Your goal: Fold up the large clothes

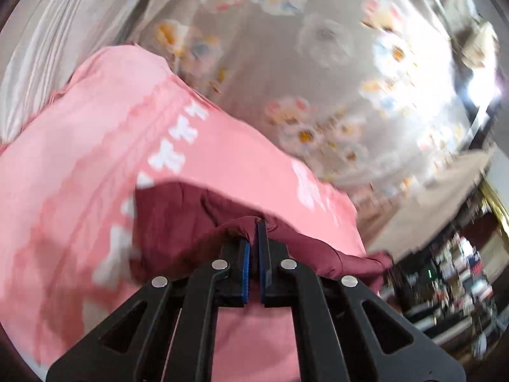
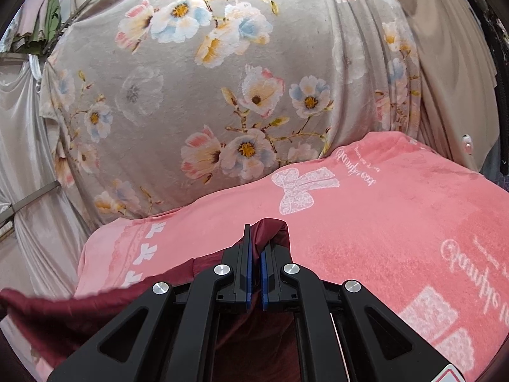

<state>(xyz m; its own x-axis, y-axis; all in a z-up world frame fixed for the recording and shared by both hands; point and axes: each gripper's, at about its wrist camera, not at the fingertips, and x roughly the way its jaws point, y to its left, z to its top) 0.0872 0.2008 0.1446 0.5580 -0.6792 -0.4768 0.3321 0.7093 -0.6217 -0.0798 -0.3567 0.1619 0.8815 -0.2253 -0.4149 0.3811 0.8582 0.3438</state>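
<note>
A dark maroon garment (image 1: 178, 219) is held up over a pink towel with white bows (image 1: 95, 133). My left gripper (image 1: 254, 232) is shut on a bunched edge of the maroon cloth, which drapes left and right of the jaws. My right gripper (image 2: 254, 242) is shut on another part of the maroon garment (image 2: 79, 308), whose edge hangs away to the lower left. The pink towel (image 2: 381, 222) lies flat beneath it. The rest of the garment is hidden below the grippers.
A grey floral blanket (image 2: 206, 79) covers the surface beyond the pink towel and also shows in the left wrist view (image 1: 302, 63). Pale curtains (image 2: 25, 159) hang at the left. Cluttered shelves (image 1: 451, 270) stand at the right of the left wrist view.
</note>
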